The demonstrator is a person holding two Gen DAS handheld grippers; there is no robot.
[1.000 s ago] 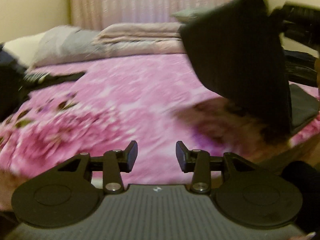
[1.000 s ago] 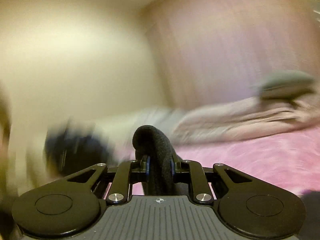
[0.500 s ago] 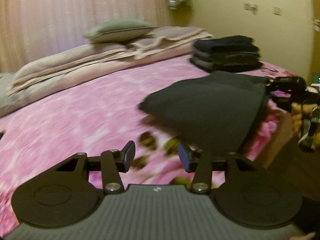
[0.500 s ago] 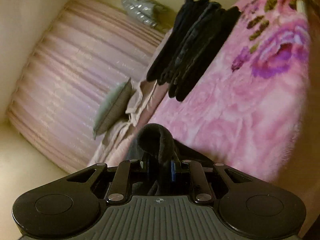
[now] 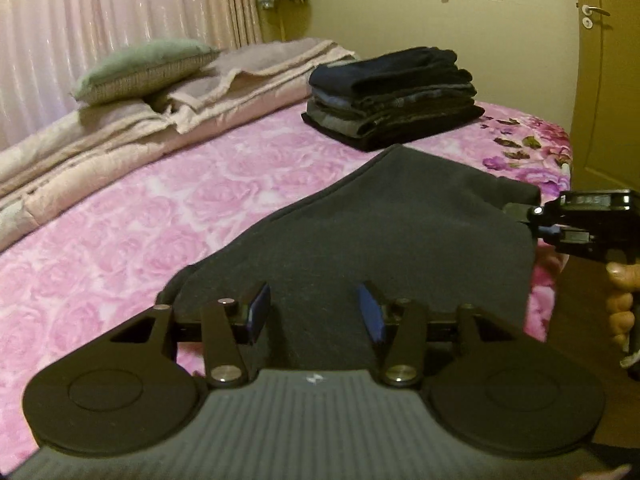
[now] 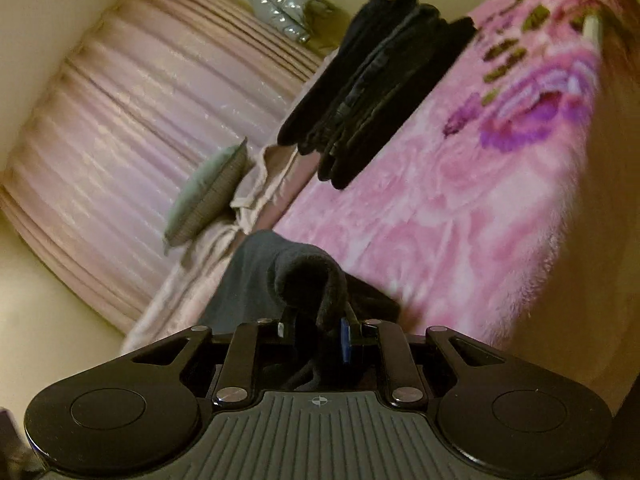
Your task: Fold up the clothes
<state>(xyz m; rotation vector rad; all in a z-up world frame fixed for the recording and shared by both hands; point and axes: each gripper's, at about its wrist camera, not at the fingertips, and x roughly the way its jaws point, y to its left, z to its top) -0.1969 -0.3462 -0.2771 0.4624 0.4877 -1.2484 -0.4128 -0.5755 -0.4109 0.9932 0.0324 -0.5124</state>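
Note:
A folded dark grey garment is held flat just above the pink floral bed. My right gripper is shut on the garment's bunched edge; in the left wrist view it grips the right corner. My left gripper is open and empty, its jaws over the garment's near edge. A stack of folded dark clothes sits on the bed beyond the garment and also shows in the right wrist view.
A green pillow lies on a folded beige quilt at the head of the bed. Pink curtains hang behind. A door stands at the right, past the bed's edge.
The right gripper has swung the garment from hanging high down to lying flat near the stack. The left gripper has turned right and moved up to the garment's near edge.

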